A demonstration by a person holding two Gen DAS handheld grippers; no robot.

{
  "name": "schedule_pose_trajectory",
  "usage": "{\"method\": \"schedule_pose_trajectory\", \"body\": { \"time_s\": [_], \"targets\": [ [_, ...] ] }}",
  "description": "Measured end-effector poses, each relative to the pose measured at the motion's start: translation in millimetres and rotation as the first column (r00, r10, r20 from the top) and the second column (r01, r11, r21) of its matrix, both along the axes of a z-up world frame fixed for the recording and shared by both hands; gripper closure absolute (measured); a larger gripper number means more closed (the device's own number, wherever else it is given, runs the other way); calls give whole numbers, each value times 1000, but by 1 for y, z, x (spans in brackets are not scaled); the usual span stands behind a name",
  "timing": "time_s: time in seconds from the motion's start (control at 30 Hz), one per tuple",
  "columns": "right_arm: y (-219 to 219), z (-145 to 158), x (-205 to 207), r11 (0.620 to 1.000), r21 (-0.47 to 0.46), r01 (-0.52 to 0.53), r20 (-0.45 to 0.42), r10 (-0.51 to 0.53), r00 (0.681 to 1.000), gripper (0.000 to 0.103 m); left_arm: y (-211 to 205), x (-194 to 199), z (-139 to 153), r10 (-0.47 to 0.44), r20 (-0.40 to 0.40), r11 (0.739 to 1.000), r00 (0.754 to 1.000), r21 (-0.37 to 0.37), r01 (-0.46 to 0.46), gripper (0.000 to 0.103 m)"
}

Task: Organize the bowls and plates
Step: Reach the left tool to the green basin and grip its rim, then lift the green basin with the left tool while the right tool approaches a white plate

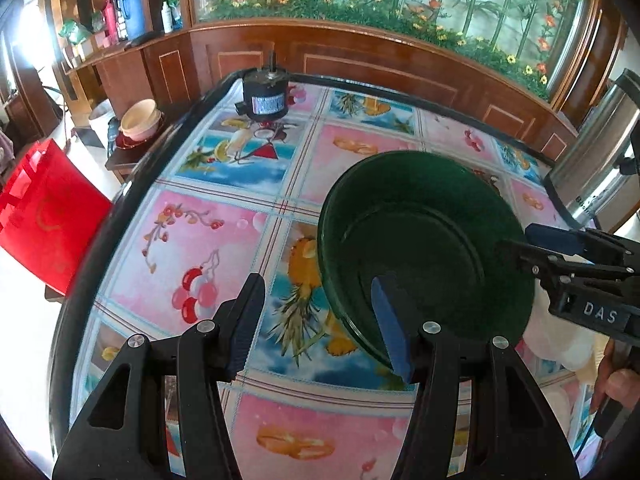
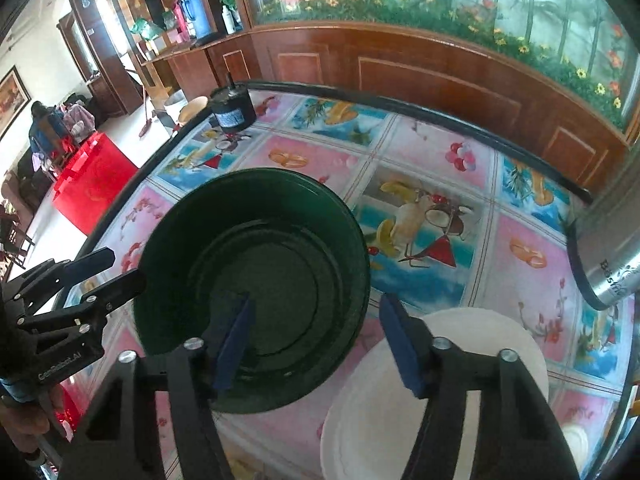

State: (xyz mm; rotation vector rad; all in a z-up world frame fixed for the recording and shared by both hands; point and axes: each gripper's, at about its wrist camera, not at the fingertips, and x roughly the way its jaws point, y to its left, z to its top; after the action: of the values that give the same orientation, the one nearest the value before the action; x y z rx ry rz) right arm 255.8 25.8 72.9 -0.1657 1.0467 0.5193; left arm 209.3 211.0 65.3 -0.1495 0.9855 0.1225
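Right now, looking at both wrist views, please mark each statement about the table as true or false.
1. The dark green round bowl is empty. True.
2. The white round plate lies inside the green bowl. False: it lies beside the bowl on the table.
3. The black cylindrical motor stands near the table's far edge. True.
4. The tablecloth is plain white. False: it shows colourful fruit pictures.
5. A shiny metal flask stands at the table's edge. True.
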Motion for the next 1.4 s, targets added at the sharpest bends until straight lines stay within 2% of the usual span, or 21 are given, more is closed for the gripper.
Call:
{"method": "schedule_pose_trajectory", "body": {
  "time_s": [0.3, 0.57, 0.6, 0.63, 0.67, 0.7, 0.77, 1.07, 1.2, 1.3, 1.4],
  "targets": [
    [-5, -12, 11, 1000, 4, 13, -28, -13, 1000, 57, -6, 14, -17, -5, -52, 999, 999, -32, 4, 47],
    [-3, -10, 10, 1000, 15, 5, -17, -5, 1000, 61, -5, 21, -21, 15, -56, 998, 998, -53, -18, 47],
    [-2, -9, 9, 1000, 12, 4, -13, -4, 1000, 62, -5, 21, -21, 16, -51, 998, 999, -54, -19, 48],
    [-1, -9, 8, 1000, 9, 2, -8, -2, 1000, 62, -6, 21, -20, 23, -44, 999, 999, -43, -24, 64],
    [0, -9, 8, 1000, 9, -1, -7, 1, 1000, 63, -8, 21, -20, 22, -44, 999, 999, -33, -24, 75],
    [1, -9, 6, 1000, -2, -1, 1, 1, 1000, 64, -9, 22, -21, 23, -54, 1000, 998, -15, -23, 80],
    [4, -9, 2, 999, -43, -4, 29, 5, 1000, 65, -7, 22, -22, 14, -57, 1000, 998, -11, -15, 85],
    [5, -14, -1, 1000, -7, 13, -13, -13, 1000, 62, 1, 13, -22, 15, -77, 1000, 997, -20, -17, 86],
    [1, -21, 8, 997, 66, 48, -95, -41, 995, 62, 6, 12, -23, 25, -91, 998, 996, -50, -30, 86],
    [4, -21, 6, 998, 47, 31, -86, -27, 996, 62, 7, 14, -24, 27, -97, 997, 995, -63, -34, 86],
    [5, -20, 3, 999, 36, 11, -75, -9, 997, 69, 3, 15, -26, 16, -96, 999, 995, -32, -19, 87]
  ]
}}
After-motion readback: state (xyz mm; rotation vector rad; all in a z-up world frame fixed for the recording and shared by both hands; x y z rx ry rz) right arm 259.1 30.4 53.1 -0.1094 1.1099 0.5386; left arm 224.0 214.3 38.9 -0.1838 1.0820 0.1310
